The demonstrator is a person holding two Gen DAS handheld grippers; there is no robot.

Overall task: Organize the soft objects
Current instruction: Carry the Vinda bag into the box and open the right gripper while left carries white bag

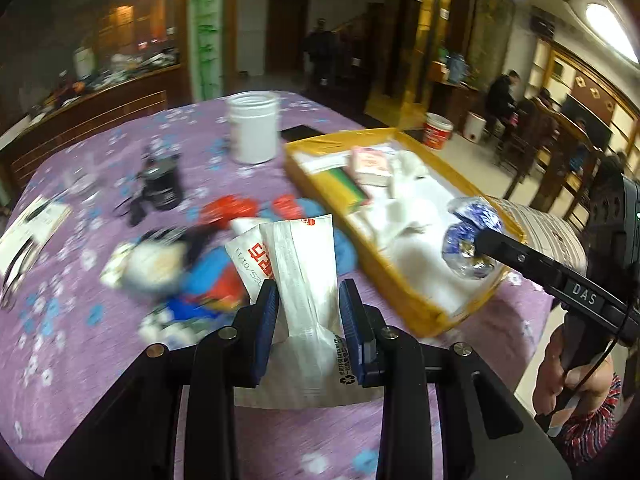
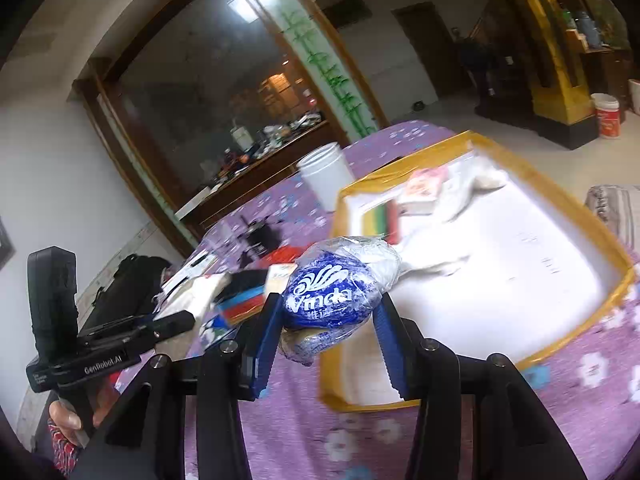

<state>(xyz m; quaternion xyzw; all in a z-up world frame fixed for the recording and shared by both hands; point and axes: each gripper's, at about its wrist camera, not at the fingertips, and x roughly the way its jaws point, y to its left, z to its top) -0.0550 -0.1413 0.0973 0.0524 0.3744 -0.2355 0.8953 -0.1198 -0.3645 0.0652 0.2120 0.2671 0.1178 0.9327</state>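
Note:
In the left wrist view my left gripper (image 1: 308,286) is shut on a white tissue pack (image 1: 304,248) with red print, lifted above the purple tablecloth (image 1: 80,320). A blurred plush toy (image 1: 188,276) in red, blue and white lies just beyond it. My right gripper (image 2: 329,298) is shut on a blue and white Vinda tissue pack (image 2: 320,280) wrapped in clear plastic. It hangs over the near corner of the yellow-rimmed box (image 2: 624,280). The same pack (image 1: 468,236) shows over the box (image 1: 400,292), with the right gripper (image 1: 480,242) reaching in from the right.
The box holds white cloth (image 1: 416,208), a striped yellow-green item (image 1: 348,184) and a small pink pack (image 1: 370,162). A white jar (image 1: 254,128), a black cylinder (image 1: 162,188) and papers (image 1: 28,228) stand on the table. People sit in the background right.

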